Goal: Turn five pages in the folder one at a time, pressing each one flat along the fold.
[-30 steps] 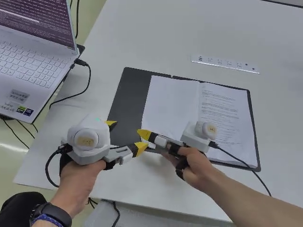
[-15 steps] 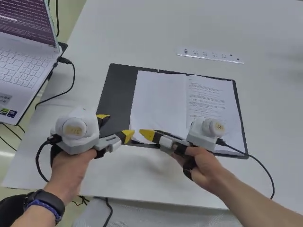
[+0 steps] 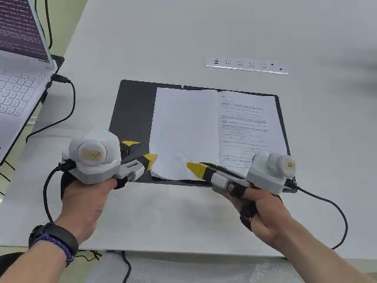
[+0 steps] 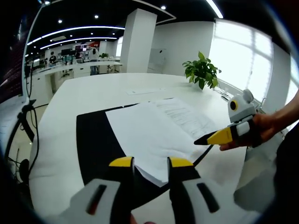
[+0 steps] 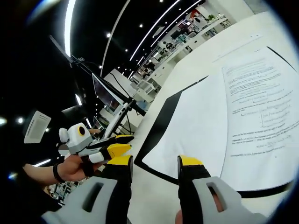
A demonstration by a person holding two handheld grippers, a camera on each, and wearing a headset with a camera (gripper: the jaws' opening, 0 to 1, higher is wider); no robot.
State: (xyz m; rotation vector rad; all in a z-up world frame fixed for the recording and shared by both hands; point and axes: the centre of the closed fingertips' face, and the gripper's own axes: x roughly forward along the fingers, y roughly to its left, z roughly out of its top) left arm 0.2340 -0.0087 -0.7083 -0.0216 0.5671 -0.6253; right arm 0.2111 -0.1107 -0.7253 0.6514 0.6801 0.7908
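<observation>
**Two claws poised at the near edge of an open folder**

At far left, a laptop (image 3: 15,88) sits open on the pale worktop (image 3: 177,35). Its black cable (image 3: 59,118) loops toward the worktop's near edge.

The left hand (image 3: 88,203), a wristwatch (image 3: 53,239) on its wrist, holds the left claw (image 3: 141,152) just off the near left corner of the folder (image 3: 134,118). Its yellow-tipped jaws stand apart with nothing between them. The left gripper view confirms this, with the left claw (image 4: 150,163) parted above the dark cover.

The black folder lies open and flat in the middle of the worktop. A blank page (image 3: 182,132) is spread over its left half, leaving a strip of bare cover to the left. A printed page (image 3: 250,132) lies beside it on the right, and the two meet at the fold.

The right hand (image 3: 262,212) points the right claw (image 3: 199,170) leftward over the folder's near edge, by the lower margin of the blank page. Whether the tip touches the paper cannot be told. In the right gripper view the right claw (image 5: 155,163) is spread wide and holds nothing, with the folder (image 5: 161,116) lying beyond it. A dark lead (image 3: 324,203) trails off to the right.

Beyond the folder, a white power strip (image 3: 246,65) lies flat on the worktop. The left gripper view also takes in a potted plant (image 4: 202,70) at the far side.
</observation>
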